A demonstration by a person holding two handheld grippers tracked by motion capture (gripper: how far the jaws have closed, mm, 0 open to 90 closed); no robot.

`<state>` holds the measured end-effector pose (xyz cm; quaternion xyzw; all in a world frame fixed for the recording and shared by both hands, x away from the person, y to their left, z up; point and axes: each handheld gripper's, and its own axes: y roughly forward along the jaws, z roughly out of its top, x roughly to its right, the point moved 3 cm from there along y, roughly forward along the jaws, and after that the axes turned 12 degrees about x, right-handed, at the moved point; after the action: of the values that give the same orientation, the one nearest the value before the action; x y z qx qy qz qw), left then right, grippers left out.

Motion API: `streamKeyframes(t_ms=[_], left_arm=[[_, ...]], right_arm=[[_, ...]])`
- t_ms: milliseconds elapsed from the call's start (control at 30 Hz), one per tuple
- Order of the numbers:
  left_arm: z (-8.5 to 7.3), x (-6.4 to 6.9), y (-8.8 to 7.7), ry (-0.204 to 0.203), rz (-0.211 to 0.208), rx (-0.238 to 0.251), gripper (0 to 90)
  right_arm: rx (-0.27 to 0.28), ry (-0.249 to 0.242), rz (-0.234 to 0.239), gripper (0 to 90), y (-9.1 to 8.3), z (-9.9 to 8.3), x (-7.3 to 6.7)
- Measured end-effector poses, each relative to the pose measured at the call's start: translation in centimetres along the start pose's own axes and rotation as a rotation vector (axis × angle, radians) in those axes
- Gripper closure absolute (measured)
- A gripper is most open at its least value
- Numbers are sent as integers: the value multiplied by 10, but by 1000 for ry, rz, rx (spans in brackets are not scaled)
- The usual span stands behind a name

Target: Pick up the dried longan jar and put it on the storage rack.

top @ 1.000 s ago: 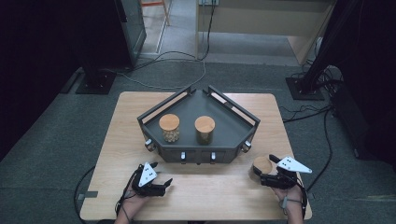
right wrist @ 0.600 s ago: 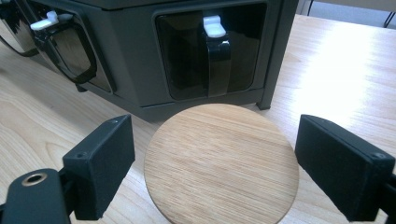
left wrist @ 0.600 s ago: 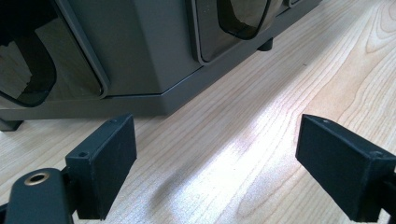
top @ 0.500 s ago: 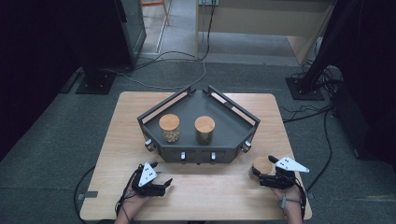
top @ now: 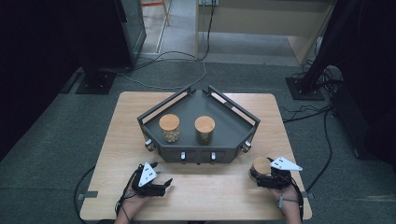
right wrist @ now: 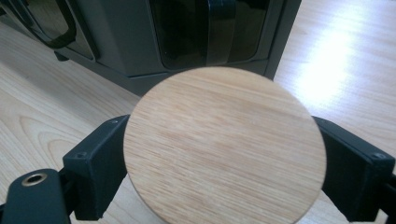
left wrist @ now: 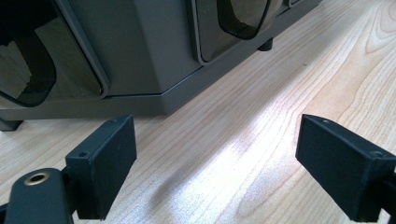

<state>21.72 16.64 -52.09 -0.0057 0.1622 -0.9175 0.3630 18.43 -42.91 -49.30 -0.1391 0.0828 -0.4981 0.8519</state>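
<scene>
A jar with a round wooden lid (top: 261, 164) stands on the table's front right, just off the right corner of the dark grey corner-shaped rack (top: 161, 105). My right gripper (top: 259, 173) has a jaw on each side of this jar. In the right gripper view the lid (right wrist: 224, 144) covers the gap of my right gripper (right wrist: 224, 156); the jaws stand spread wide and the lid hides any contact. My left gripper (top: 162, 173) rests open on the front left of the table; in its own view my left gripper (left wrist: 215, 158) holds nothing over bare wood.
Two more wooden-lidded jars (top: 169, 127) (top: 204, 129) stand upright in the rack's top tray. The rack's front face carries dark drawer-like panels (left wrist: 42, 65) (right wrist: 210, 28). Cables cross the floor behind the table (top: 205, 196).
My right gripper has slid a little to the left, so that its jaws now flank the jar. The left gripper and the rack have stayed put.
</scene>
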Motion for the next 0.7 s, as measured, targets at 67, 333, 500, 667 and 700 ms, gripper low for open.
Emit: streamKeyframes(t_ms=[67, 333, 500, 667, 700], left_arm=[[0, 0, 0, 0, 0, 0, 123], [0, 0, 0, 0, 0, -1, 123], [0, 0, 0, 1, 1, -2, 123], [0, 1, 0, 4, 0, -4, 123], [1, 1, 0, 5, 0, -4, 123]], right_arm=[[1, 4, -1, 123, 0, 0, 0], [-32, 4, -16, 155, 5, -1, 0], [-30, -11, -20, 227, 5, -2, -2], [-31, -17, -21, 251, 7, -3, -4], [-29, -9, -17, 252, 7, -3, -2]])
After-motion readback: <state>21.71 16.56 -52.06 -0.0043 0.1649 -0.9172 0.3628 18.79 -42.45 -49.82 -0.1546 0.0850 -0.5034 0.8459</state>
